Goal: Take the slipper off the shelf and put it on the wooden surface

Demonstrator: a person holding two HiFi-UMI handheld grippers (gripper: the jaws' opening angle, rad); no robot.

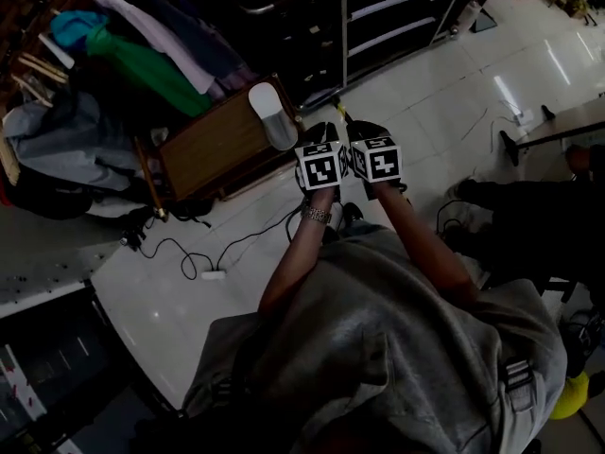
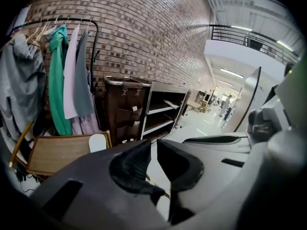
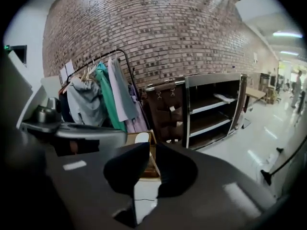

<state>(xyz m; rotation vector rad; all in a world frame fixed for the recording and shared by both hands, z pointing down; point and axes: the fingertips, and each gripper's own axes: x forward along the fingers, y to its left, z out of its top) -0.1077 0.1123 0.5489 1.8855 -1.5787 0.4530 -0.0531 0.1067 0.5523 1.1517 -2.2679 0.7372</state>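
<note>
A white slipper [image 1: 271, 113] lies on the low wooden surface [image 1: 213, 145], at its right end, sole up or down I cannot tell. It also shows as the slipper [image 2: 97, 142] on the wood [image 2: 53, 153] in the left gripper view, and as the slipper [image 3: 142, 138] in the right gripper view. My left gripper [image 1: 325, 130] and right gripper [image 1: 365, 129] are held side by side just right of the slipper, clear of it. The left gripper [image 2: 153, 146] is shut and empty. So is the right gripper [image 3: 153, 150].
A dark metal shelf unit [image 1: 388, 8] stands beyond the wood; a pale item [image 3: 224, 98] lies on its upper shelf [image 2: 163, 110]. A clothes rack [image 1: 142, 55] with hanging garments is on the left. Cables [image 1: 189, 253] trail over the pale tiled floor.
</note>
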